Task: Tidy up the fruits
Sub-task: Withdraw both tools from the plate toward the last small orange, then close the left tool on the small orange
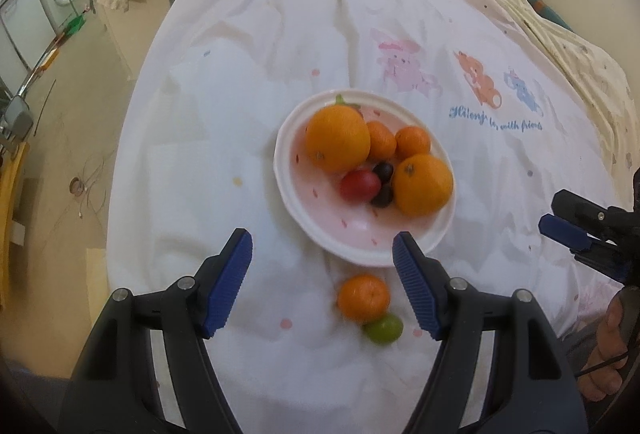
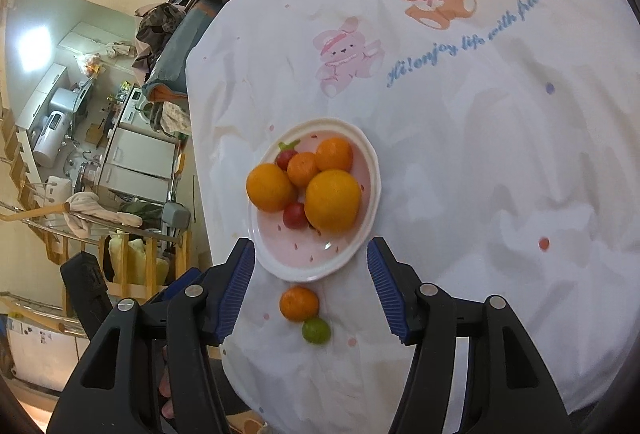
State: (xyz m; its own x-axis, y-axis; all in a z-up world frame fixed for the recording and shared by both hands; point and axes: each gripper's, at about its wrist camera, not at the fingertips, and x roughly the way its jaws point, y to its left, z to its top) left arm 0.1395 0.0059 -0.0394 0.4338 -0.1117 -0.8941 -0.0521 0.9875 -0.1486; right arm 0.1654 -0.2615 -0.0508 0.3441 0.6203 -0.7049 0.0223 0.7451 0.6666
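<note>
While I watch through both wrist cameras, I note:
Bed: white cartoon-print sheet (image 2: 460,162) carries everything.
Left hand-held gripper (image 1: 322,280): I see its jaws spread wide, empty, above the fruits lying off the plate.
Right hand-held gripper (image 2: 310,288): jaws apart, nothing clamped, near plate edge between them.
Plate (image 1: 308,218): pink-and-white, mid-sheet, holding fruit.
Oranges: two big ones (image 1: 337,138) (image 1: 422,185) on the plate.
Mandarin (image 1: 363,297): on the sheet, just beside the plate.
Green fruit (image 1: 382,329): touching the mandarin.
</note>
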